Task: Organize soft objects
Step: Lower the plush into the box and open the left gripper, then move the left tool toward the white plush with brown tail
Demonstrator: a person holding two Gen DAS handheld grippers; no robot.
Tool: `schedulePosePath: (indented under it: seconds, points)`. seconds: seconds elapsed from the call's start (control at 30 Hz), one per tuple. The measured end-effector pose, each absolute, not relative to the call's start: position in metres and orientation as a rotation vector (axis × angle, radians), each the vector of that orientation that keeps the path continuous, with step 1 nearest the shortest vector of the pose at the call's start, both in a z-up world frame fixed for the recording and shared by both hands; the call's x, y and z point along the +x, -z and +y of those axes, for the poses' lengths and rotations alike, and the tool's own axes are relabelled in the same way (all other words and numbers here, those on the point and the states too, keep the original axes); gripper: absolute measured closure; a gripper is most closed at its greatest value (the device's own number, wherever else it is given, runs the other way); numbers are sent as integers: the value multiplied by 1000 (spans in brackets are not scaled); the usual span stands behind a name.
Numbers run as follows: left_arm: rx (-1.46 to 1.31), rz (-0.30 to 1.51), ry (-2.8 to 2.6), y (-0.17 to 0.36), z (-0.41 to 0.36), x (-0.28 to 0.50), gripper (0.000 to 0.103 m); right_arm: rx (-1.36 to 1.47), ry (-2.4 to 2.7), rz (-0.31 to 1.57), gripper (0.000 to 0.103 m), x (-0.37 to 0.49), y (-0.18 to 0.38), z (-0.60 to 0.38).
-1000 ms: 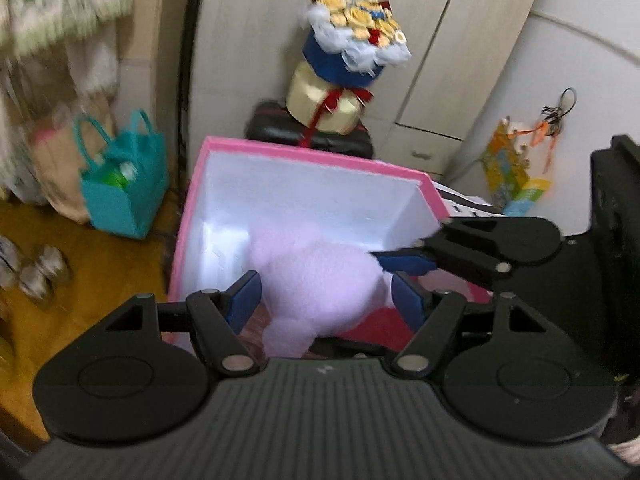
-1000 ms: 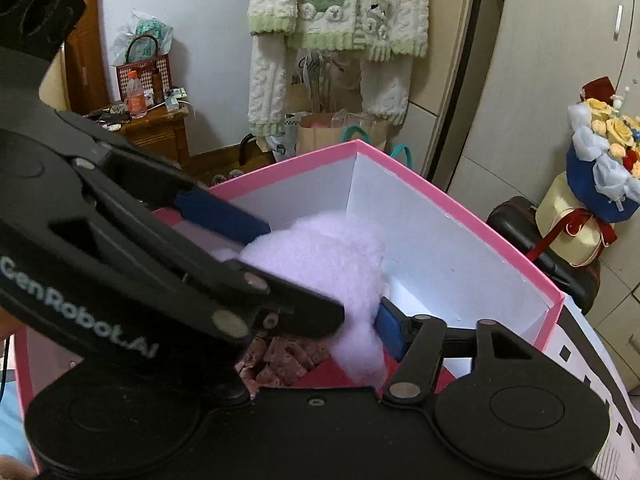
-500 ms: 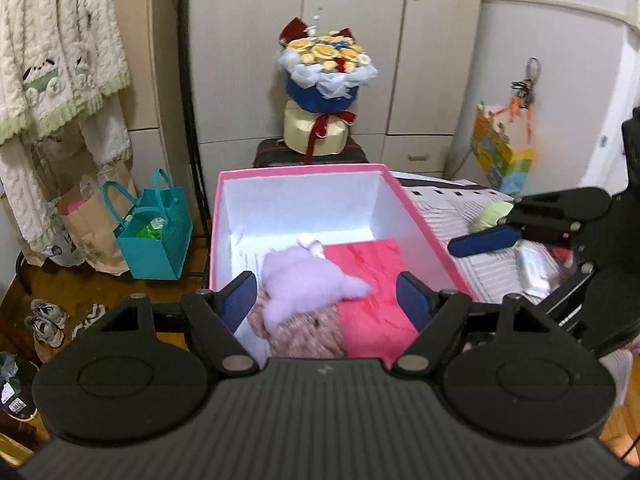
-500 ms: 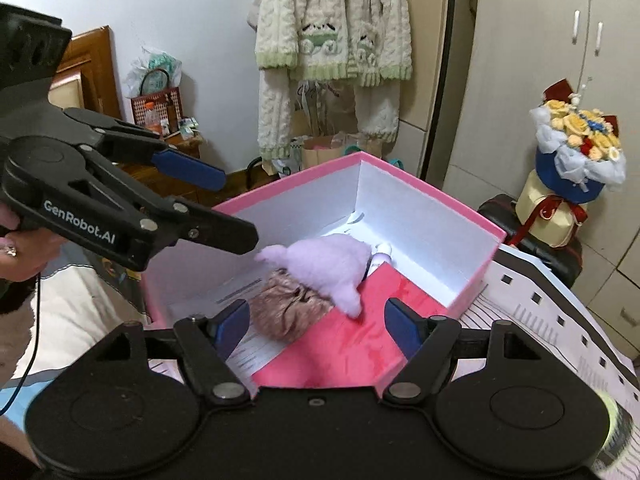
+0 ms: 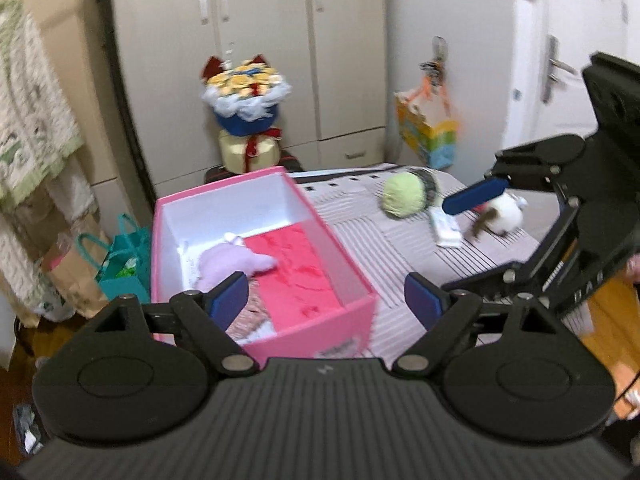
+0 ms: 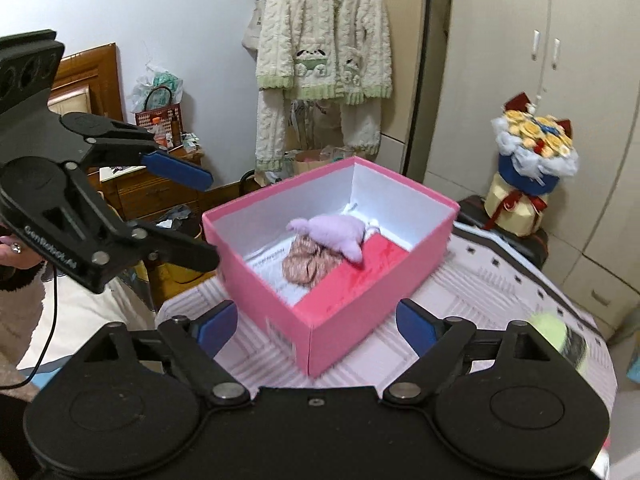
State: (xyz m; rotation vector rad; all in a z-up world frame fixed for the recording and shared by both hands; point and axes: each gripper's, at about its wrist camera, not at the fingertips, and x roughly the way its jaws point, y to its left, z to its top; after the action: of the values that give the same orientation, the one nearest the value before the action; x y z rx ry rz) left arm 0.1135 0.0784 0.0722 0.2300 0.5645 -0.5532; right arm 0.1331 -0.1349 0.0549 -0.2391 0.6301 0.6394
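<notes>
Two tools are in our hands, and both are empty. Our left tool has its jaws opening wide, with nothing between them. Our right tool is opening wide too, and it holds nothing.

We think they are empty because the purple soft toy already lies inside the pink box. It rests partly on a brownish soft thing. The box sits on a striped cloth, and its open top lets us drop soft things in from above. A red sheet covers part of the box floor.

Farther off on the cloth wait a green fluffy ball and a small white and brown toy. We think these go in the box next, so wide jaws make sense.

Some things are hard to see. Our right tool covers part of the white toy in the left view, and that toy is blurry. The brownish thing is partly hidden by the purple toy and, in the left view, by a tool finger. The green ball is smeared at the edge of the right view. A flat white thing lies near the ball; we cannot tell what it is. At the back stands a bunch of flowers, and a fuzzy jacket hangs on the wall.
</notes>
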Motion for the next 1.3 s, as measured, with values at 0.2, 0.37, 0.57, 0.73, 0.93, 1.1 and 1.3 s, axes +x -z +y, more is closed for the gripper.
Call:
schedulePosePath:
  seconds: [0.2, 0.37, 0.57, 0.73, 0.93, 1.1, 1.3]
  points:
    - [320, 568, 623, -61, 49, 83, 15, -207, -583, 646, 13, 92, -45, -170]
    - [359, 605, 682, -50, 23, 74, 15, -190, -522, 664, 13, 65, -31, -198]
    - [373, 648, 755, -34, -11, 74, 15, -142, -450, 674, 13, 41, -9, -233]
    - [331, 669, 838, -20, -42, 82, 15, -144, -349, 650, 13, 33, 13, -262]
    - [287, 636, 909, 0, -78, 90, 17, -134, -249, 604, 13, 39, 36, -297]
    - [229, 644, 932, 15, -104, 110, 17, -141, -169, 551, 13, 52, 56, -321]
    - [162, 611, 910, 30, -130, 139, 17, -128, -88, 557, 11, 76, 88, -343]
